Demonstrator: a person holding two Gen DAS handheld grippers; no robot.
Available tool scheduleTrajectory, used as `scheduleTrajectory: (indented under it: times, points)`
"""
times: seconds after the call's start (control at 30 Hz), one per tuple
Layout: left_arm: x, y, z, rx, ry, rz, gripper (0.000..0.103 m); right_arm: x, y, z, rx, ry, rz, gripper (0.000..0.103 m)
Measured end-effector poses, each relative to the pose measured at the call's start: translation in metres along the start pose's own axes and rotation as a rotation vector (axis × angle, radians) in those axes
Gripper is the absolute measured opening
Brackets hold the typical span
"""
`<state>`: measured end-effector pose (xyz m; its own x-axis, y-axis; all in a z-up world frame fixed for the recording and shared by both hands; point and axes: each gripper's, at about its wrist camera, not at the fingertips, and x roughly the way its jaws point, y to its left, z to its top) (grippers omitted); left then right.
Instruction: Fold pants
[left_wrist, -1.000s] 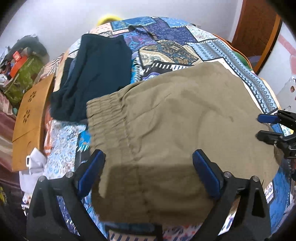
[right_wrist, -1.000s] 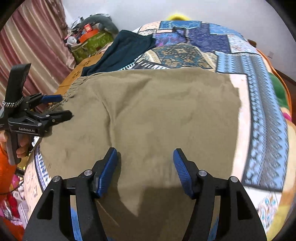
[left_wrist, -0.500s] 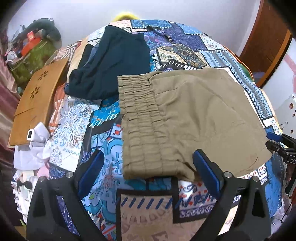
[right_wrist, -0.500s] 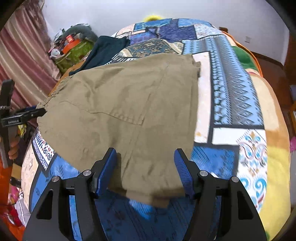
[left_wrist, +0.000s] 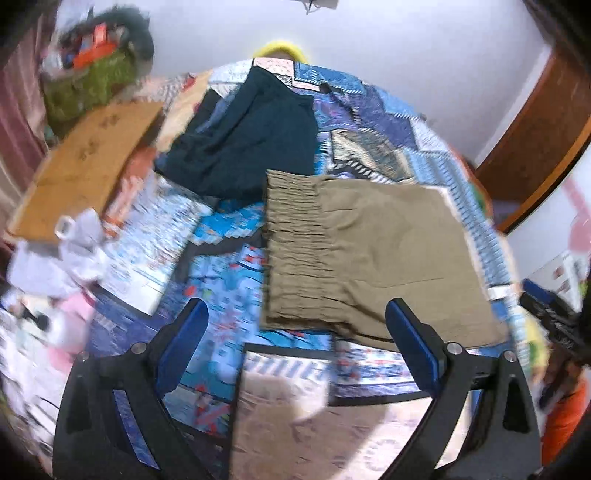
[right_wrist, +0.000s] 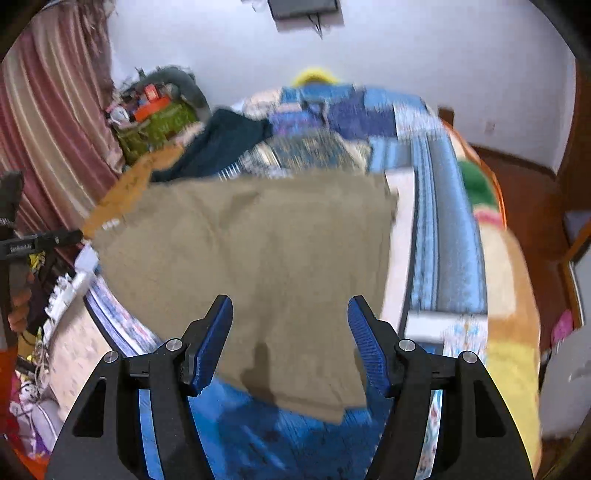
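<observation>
Across the left wrist view, starting at the far left, a wooden board (left_wrist: 86, 173) slants along the edge of the patchwork bedspread (left_wrist: 225, 266), with a heap of pale cloth (left_wrist: 70, 251) just below it and a green bag (left_wrist: 88, 81) at the upper left. Toward the upper middle lies a dark navy garment (left_wrist: 255, 147), its lower edge close to the gathered waistband of the khaki pants (left_wrist: 369, 254), which lie flat and folded on the spread in the center right of the frame. My left gripper (left_wrist: 297, 336) fills the bottom of that view with its 2 blue-padded fingers spread wide and nothing between them; the nearest corner of the pants sits just beyond the tips, not touched. At the right edge the other tool shows only as a dark blur. In the right wrist view, a striped curtain (right_wrist: 48, 122) hangs at the left, the pants (right_wrist: 258, 258) cover the middle, and a yellow and orange blanket (right_wrist: 513, 295) runs down the right. My right gripper (right_wrist: 290, 341) at the bottom also stands wide apart and holds nothing, above the near hem of the pants.
</observation>
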<state>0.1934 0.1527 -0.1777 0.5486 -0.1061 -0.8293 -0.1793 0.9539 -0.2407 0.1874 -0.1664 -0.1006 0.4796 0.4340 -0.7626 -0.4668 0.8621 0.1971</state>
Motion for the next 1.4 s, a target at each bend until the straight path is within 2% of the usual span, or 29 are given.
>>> scheduleTrajectory:
  times: [0.1,0.23,0.33,0.43,0.5,0.57,0.67,0.8,0.9,0.97,1.03,1.07,1.13,1.2,1.23,1.4]
  points:
    - [0.005,-0.001,-0.004,-0.037,0.026,-0.046,0.098,-0.006,0.016,0.017,-0.034,-0.069,0.017,0.063]
    - [0.019,-0.003,-0.012,-0.055,0.067,-0.069,0.098,0.007,0.036,0.025,-0.072,-0.092,0.036,0.064]
    - [0.030,-0.004,-0.020,-0.090,0.109,-0.126,0.098,0.030,0.046,0.022,-0.088,-0.056,0.048,0.064]
    - [0.041,-0.002,-0.024,-0.148,0.160,-0.214,0.098,0.051,0.054,0.014,-0.105,-0.007,0.046,0.064]
    - [0.043,-0.002,-0.023,-0.158,0.158,-0.218,0.098,0.063,0.055,0.007,-0.103,0.031,0.048,0.064]
    - [0.048,-0.002,-0.021,-0.178,0.166,-0.256,0.098,0.070,0.055,0.002,-0.095,0.059,0.055,0.064]
    - [0.059,0.002,-0.015,-0.221,0.175,-0.317,0.099,0.070,0.051,-0.003,-0.066,0.059,0.074,0.064]
    - [0.076,0.006,-0.004,-0.266,0.167,-0.347,0.099,0.072,0.049,-0.004,-0.042,0.075,0.094,0.064]
    - [0.084,0.003,0.004,-0.271,0.154,-0.329,0.099,0.072,0.049,-0.004,-0.039,0.075,0.098,0.064]
    - [0.087,0.000,0.009,-0.259,0.143,-0.273,0.088,0.072,0.049,-0.004,-0.034,0.075,0.103,0.064]
    - [0.086,-0.005,0.011,-0.223,0.130,-0.182,0.063,0.072,0.049,-0.004,-0.031,0.075,0.106,0.064]
    - [0.084,-0.005,0.012,-0.213,0.123,-0.166,0.061,0.072,0.048,-0.004,-0.030,0.074,0.107,0.064]
    - [0.080,-0.001,0.011,-0.223,0.105,-0.189,0.047,0.070,0.048,-0.004,-0.024,0.071,0.109,0.065]
    - [0.072,0.002,0.009,-0.222,0.089,-0.206,0.041,0.067,0.044,-0.005,-0.008,0.067,0.113,0.065]
    - [0.065,0.002,0.008,-0.202,0.074,-0.189,0.040,0.065,0.043,-0.006,0.001,0.065,0.113,0.065]
    - [0.026,-0.007,0.002,-0.058,-0.044,0.003,0.038,0.056,0.025,-0.014,0.037,0.066,0.087,0.065]
